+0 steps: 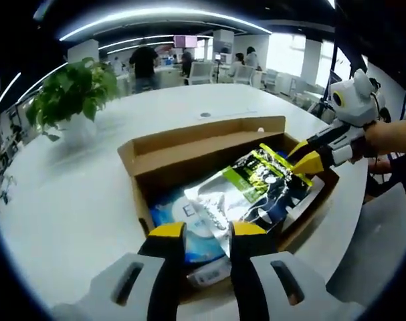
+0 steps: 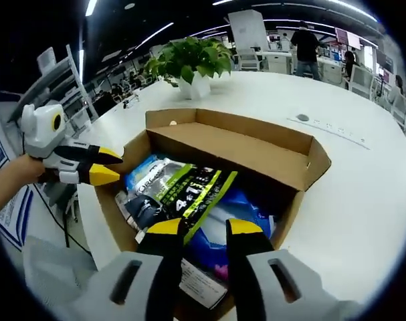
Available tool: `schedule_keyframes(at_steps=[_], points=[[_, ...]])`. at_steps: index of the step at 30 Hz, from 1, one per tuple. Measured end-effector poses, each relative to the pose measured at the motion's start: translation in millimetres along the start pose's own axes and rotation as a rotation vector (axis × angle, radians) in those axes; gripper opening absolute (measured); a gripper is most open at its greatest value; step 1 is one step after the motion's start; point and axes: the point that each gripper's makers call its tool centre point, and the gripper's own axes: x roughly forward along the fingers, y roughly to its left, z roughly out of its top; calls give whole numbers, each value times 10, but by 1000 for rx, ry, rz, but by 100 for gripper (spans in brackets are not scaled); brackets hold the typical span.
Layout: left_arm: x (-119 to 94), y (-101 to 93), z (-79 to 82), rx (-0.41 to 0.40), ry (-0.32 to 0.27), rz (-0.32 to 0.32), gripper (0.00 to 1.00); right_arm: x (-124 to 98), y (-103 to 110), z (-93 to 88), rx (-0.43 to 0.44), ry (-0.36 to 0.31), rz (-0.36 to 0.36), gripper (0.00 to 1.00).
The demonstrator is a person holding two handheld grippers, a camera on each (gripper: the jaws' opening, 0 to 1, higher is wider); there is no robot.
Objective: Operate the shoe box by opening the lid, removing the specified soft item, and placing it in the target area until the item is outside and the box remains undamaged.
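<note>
Box (image 1: 203, 144) already open on desk (image 1: 75, 200); both hand-held grippers (image 1: 208, 231) (image 2: 206, 227) agape, gripping nothing. Best pinched: silver pouch (image 1: 246, 190) by near edge, lifted clear of cardboard.

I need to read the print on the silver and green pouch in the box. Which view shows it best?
The left gripper view: the silver and green pouch lies broad and well lit there. In the right gripper view the pouch is darker, its near end hidden behind the right gripper.
</note>
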Motion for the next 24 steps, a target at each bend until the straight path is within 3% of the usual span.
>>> schedule_keyframes(at_steps=[9,13,19,24], points=[[62,33,-47,-17,24,-20,25,165,35,-8,31,39,35,17],[91,38,-45,-25,29,-27,25,166,35,20,-13,32,34,7],[151,33,-31,-30,34,-38,24,146,39,21,2,34,41,1],[204,4,-41,-37,52,-56,24,111,1,8,-59,40,12,1]])
